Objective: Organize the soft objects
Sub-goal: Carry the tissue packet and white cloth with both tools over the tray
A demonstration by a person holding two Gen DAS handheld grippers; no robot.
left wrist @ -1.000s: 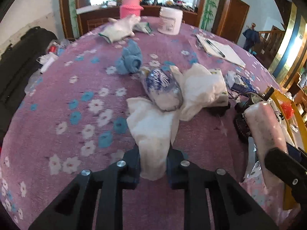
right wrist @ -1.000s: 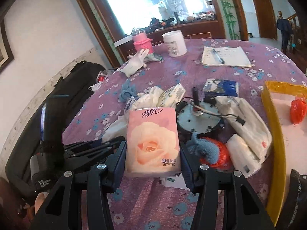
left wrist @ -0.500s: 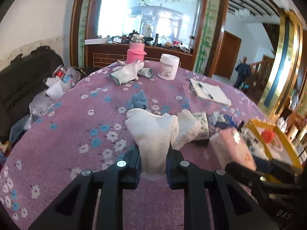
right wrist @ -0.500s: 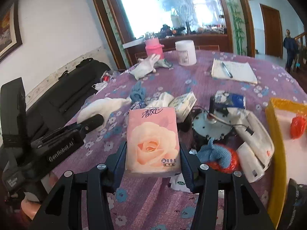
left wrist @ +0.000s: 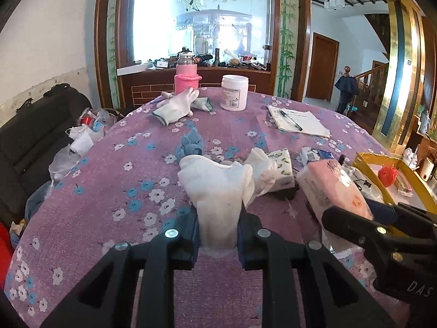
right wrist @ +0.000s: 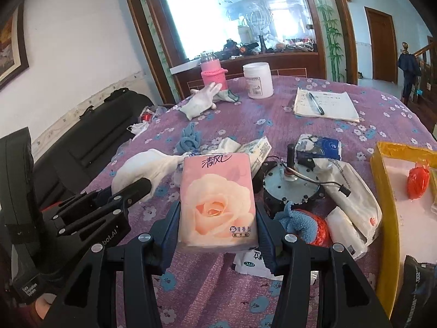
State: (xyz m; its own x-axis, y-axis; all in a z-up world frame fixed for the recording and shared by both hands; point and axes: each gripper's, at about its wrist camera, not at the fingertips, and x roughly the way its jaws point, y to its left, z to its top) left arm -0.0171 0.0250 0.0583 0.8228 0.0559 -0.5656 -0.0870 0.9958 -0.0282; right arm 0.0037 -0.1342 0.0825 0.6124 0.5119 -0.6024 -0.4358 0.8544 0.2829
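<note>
Daylight glare from the glass partition (left wrist: 202, 27) beyond the claws, washing detail out. Fisheye bends edges; corners black. Far clutter seems soft.

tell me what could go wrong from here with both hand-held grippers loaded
The white cloth is pinched only at its lower end by the left hand-held gripper, so it may slip or drag over the clutter. The pink tissue pack in the right hand-held gripper could get crushed. The two grippers sit close and could collide.

The pink tissue pack (right wrist: 217, 202) reads "清风", a white packet (right wrist: 250, 263) beneath shows "OTC", and the left gripper's (right wrist: 131, 191) body reads "bot.AI".
</note>
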